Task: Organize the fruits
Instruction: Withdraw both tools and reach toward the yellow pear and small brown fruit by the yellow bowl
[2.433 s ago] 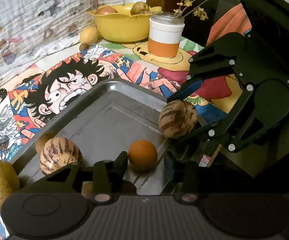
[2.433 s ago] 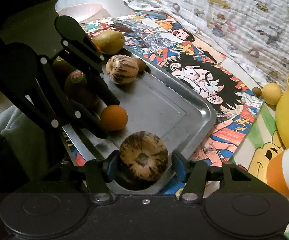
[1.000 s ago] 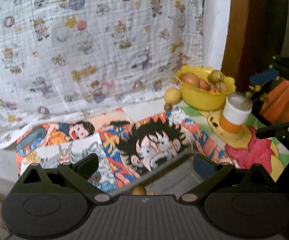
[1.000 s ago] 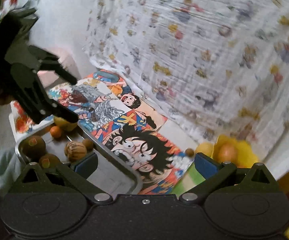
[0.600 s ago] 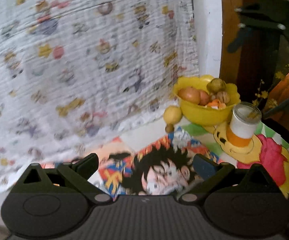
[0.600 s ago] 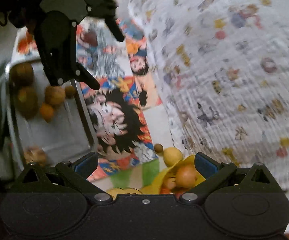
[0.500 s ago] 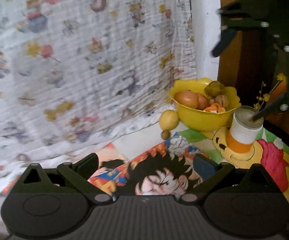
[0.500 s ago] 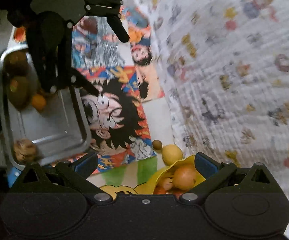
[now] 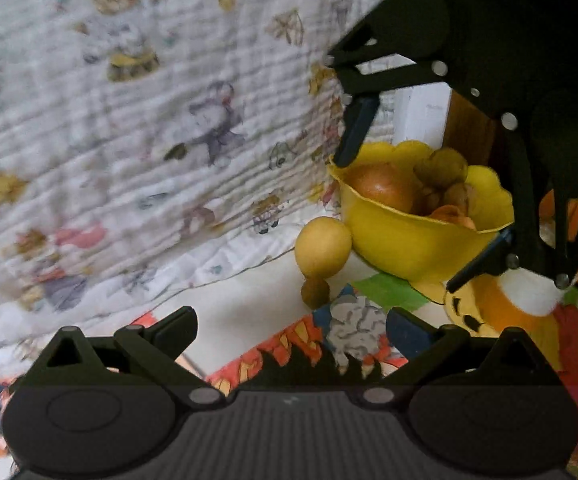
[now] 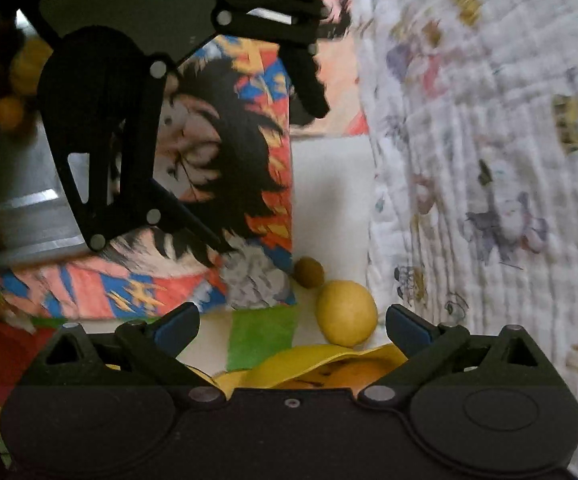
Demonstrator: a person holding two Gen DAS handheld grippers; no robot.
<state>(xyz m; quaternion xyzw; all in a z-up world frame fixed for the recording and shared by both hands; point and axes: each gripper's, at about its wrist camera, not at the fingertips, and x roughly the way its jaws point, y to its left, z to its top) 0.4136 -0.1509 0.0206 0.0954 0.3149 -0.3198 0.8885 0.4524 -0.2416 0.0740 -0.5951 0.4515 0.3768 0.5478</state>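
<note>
A yellow bowl (image 9: 409,240) holds several fruits, among them a reddish round one (image 9: 381,186). A yellow lemon-like fruit (image 9: 323,246) and a small brown fruit (image 9: 315,291) lie on the table just left of the bowl; both also show in the right wrist view, the lemon-like fruit (image 10: 346,312) and the small brown fruit (image 10: 308,272). My left gripper (image 9: 291,330) is open and empty, facing these fruits. My right gripper (image 10: 292,326) is open and empty, hovering above the bowl's rim (image 10: 313,360). A metal tray (image 10: 21,200) with fruits lies at the far left.
A white and orange jar (image 9: 529,300) stands right of the bowl. A cartoon-print cloth (image 9: 149,140) hangs behind. A colourful cartoon mat (image 10: 225,184) covers the table. The other gripper's black linkage fills the upper right of the left wrist view (image 9: 509,60).
Both grippers left the tray and moved to the yellow bowl. The right gripper let go of the striped fruit in the tray and is now above the bowl.
</note>
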